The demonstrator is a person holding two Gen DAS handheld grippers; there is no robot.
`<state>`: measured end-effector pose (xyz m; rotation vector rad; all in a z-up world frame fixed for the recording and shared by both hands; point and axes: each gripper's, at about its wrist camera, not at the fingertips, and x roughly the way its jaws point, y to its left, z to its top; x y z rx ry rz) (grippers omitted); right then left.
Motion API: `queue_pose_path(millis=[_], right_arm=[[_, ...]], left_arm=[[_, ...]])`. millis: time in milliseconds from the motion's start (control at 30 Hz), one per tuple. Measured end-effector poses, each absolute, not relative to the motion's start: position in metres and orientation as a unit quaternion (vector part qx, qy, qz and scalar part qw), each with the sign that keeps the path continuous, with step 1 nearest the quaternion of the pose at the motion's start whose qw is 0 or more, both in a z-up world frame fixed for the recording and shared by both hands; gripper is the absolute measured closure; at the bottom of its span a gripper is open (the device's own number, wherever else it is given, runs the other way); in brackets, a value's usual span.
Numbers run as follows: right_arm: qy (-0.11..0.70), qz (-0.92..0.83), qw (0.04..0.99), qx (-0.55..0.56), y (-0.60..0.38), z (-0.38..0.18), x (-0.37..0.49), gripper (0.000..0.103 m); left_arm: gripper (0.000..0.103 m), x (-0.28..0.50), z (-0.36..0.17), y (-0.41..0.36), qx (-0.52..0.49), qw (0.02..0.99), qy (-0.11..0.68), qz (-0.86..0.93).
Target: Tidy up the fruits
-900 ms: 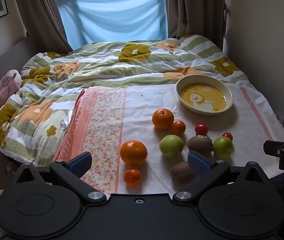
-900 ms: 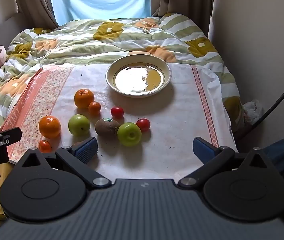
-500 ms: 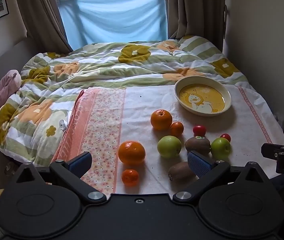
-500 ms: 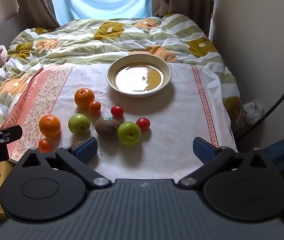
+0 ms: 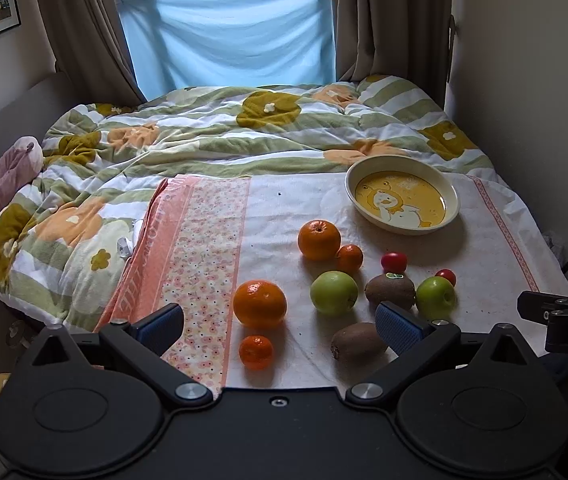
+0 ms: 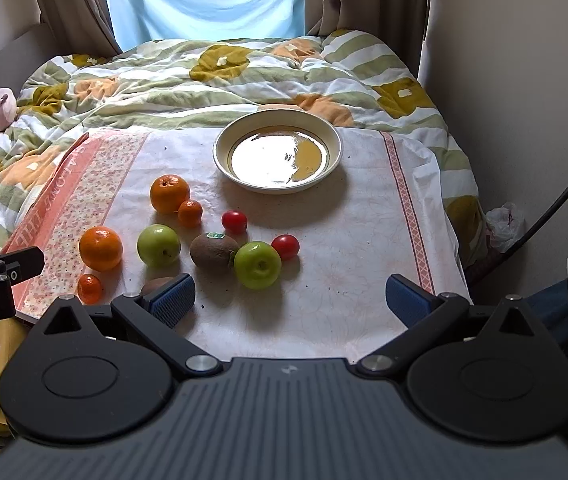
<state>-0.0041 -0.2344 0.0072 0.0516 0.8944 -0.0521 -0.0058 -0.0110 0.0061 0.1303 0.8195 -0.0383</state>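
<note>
Fruit lies on a white cloth (image 5: 284, 208) on the bed: two oranges (image 5: 260, 303) (image 5: 319, 239), two small tangerines (image 5: 256, 351) (image 5: 349, 258), two green apples (image 5: 333, 293) (image 5: 435, 298), two kiwis (image 5: 390, 290) (image 5: 357, 342) and two red tomatoes (image 5: 394, 261) (image 5: 446, 276). An empty cream bowl (image 5: 402, 200) with a yellow duck picture sits behind them. My left gripper (image 5: 280, 325) is open and empty, near the front tangerine and kiwi. My right gripper (image 6: 289, 297) is open and empty, in front of the right apple (image 6: 258, 265); the bowl (image 6: 278, 152) is beyond.
A rumpled green, orange and white quilt (image 5: 204, 136) covers the bed behind the cloth. A pink soft toy (image 5: 4, 176) lies at the left edge. A wall (image 5: 531, 100) runs close along the right. A window with a blue sheet (image 5: 228, 40) is at the back.
Both grippers have drifted slightly; the fruit and bowl sit a little lower left in the left wrist view. Nothing was picked up or moved.
</note>
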Motion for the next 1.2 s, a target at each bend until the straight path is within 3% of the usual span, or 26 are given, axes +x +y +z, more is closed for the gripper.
queue_pose_path(millis=[1200], right_arm=[[0.426,-0.023,0.904,0.022,-0.222,0.020,-0.014,0.000]], left_arm=[[0.000,-0.018,0.014,-0.006,0.057,0.919,0.389,-0.020]])
